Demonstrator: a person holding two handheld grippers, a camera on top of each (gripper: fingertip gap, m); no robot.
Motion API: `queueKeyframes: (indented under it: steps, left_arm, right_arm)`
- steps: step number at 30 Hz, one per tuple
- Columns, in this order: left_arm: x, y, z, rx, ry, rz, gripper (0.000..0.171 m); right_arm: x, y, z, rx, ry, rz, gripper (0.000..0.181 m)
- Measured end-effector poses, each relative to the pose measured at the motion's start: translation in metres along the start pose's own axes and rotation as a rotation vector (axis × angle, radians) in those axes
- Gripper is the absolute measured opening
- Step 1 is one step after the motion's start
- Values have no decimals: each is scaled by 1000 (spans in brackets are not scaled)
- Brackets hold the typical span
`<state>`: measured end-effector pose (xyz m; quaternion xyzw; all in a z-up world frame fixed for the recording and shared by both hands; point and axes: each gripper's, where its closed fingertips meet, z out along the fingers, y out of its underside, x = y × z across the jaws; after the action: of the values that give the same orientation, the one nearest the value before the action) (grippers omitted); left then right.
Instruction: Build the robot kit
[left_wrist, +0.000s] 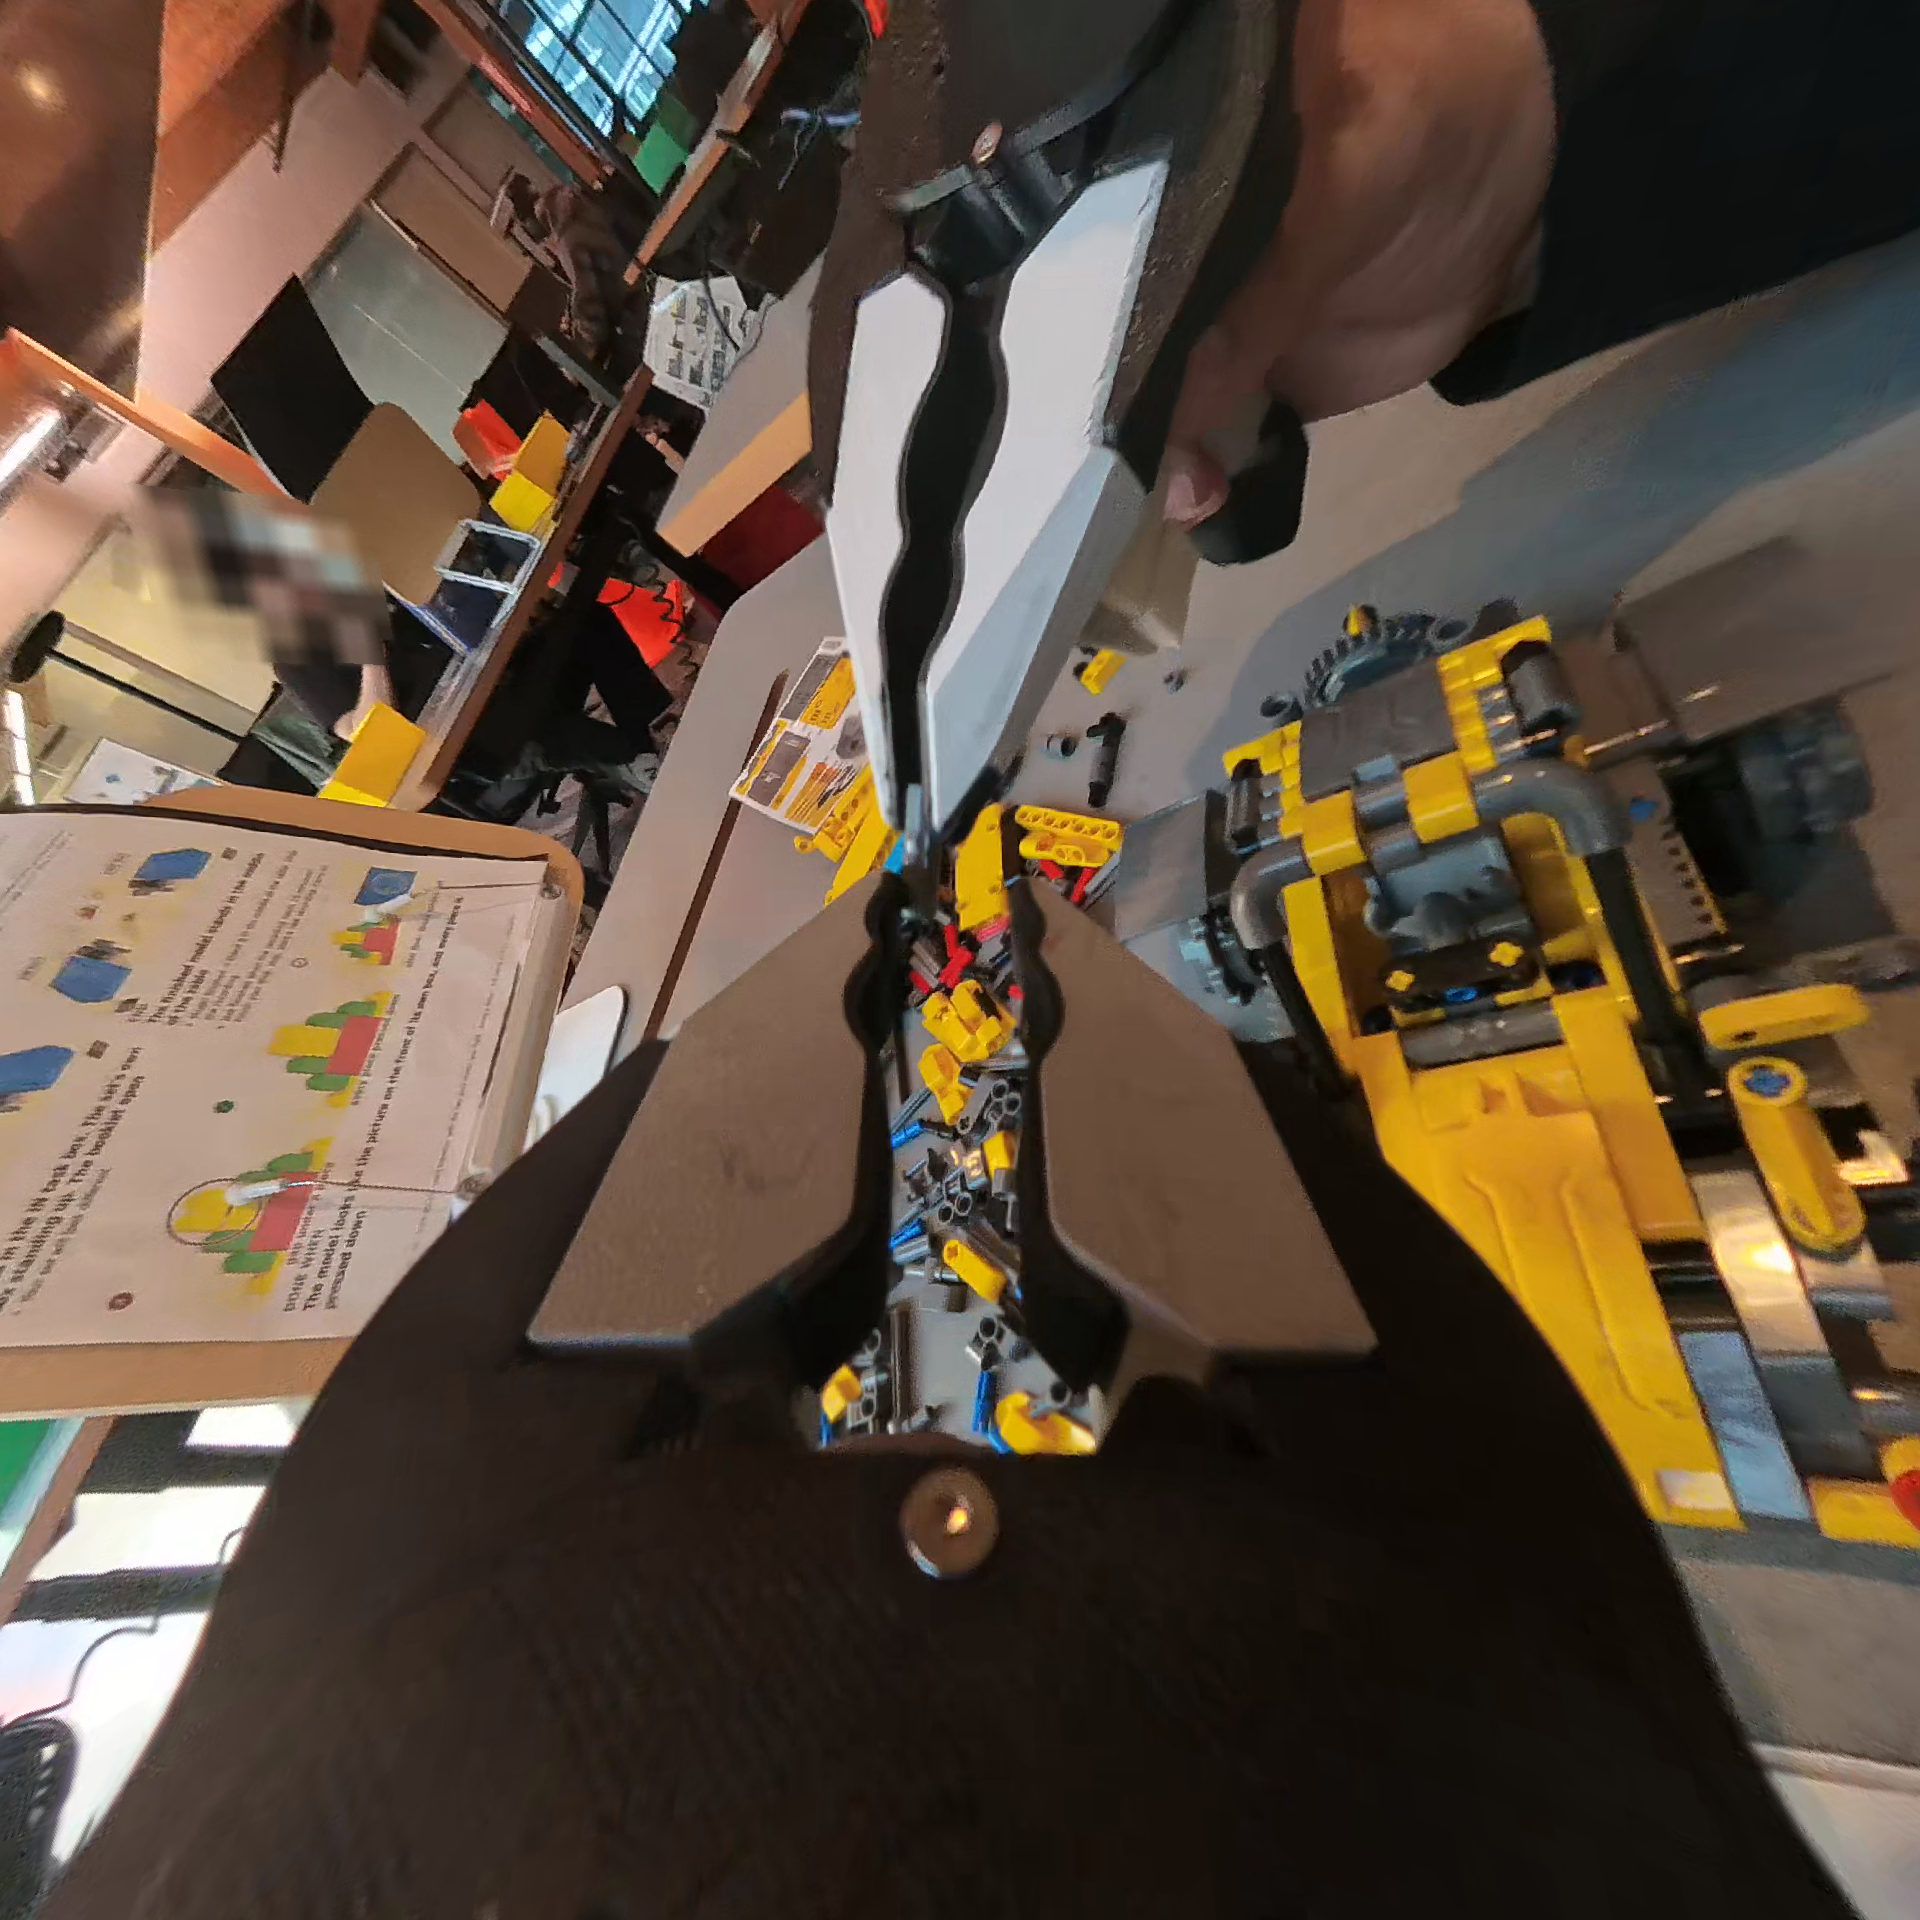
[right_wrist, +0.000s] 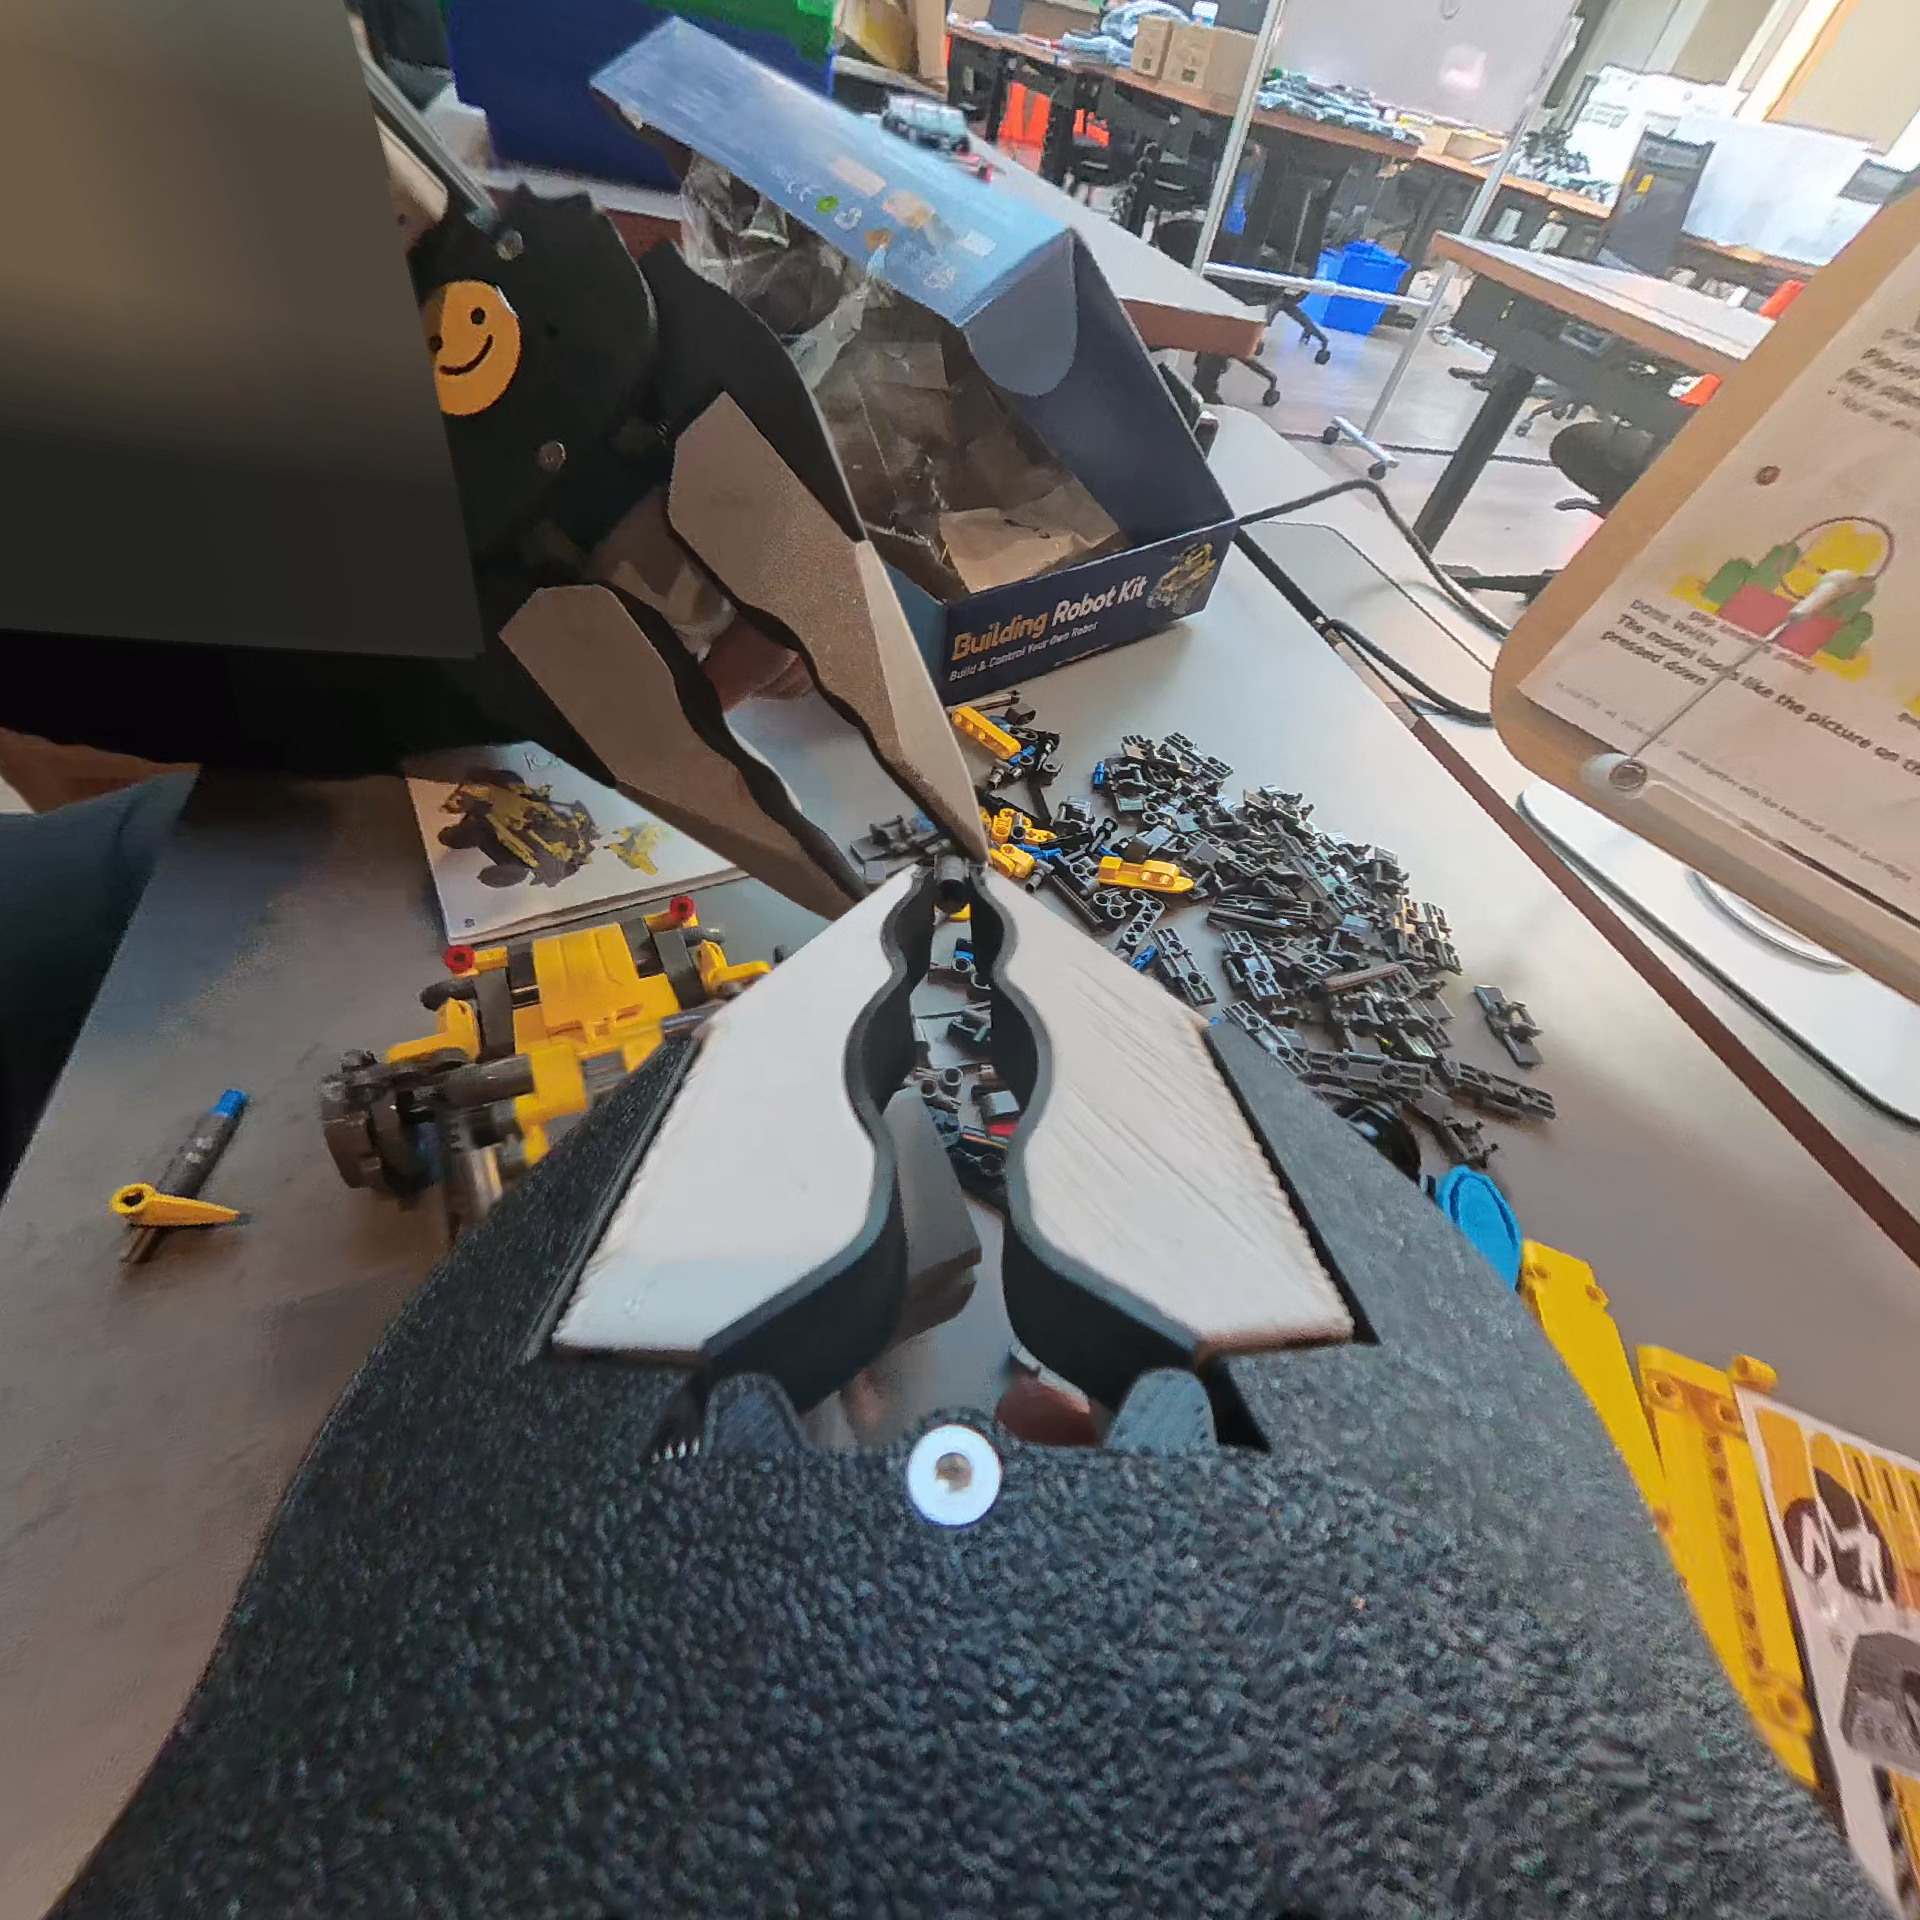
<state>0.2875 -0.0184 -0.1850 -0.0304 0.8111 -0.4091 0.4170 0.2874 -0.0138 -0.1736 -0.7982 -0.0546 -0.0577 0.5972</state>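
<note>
- The right hand-held gripper (right_wrist: 948, 883) fills the bottom of the right wrist view. Its tips are pinched on a small dark peg (right_wrist: 948, 871).
- The left hand-held gripper (left_wrist: 902, 894) fills the bottom of the left wrist view. Its tips are close together and meet the other gripper's tips. I cannot tell if it holds anything.
- Under them is a grey surface (right_wrist: 208, 1403) with a pile of small dark and yellow building pieces (right_wrist: 1299, 935) in the middle right of the right wrist view.
- A yellow and grey toy machine (left_wrist: 1475, 935) sits on the right of the left wrist view.
- A booklet (right_wrist: 540, 831) lies at middle left of the right wrist view.
- Behind it stands an open blue box (right_wrist: 1039, 416), upper middle.
- A wooden board with a picture sheet (left_wrist: 239, 1070) stands at the left of the left wrist view.
- Far back, at the upper right of the right wrist view, are more desks (right_wrist: 1610, 301) and chairs.
</note>
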Motion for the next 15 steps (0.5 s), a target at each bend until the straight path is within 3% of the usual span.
queueKeyframes:
  steps: [3,6,9,12,15]
  left_arm:
    - [0,-12,-7,49,13,-20,18]
    - [2,-34,-22,129,69,-69,12]
    - [29,-62,-51,128,245,-75,10]
    - [86,-64,-83,-50,448,-38,8]
    - [140,-40,-99,-209,510,-28,8]
  right_arm:
    - [-15,-13,-28,31,54,31,4]
    - [-57,-22,-64,41,63,53,4]
    - [-109,-5,-84,-25,45,108,3]
    - [-157,26,-84,-79,10,213,4]
    - [-183,60,-72,-157,9,275,4]
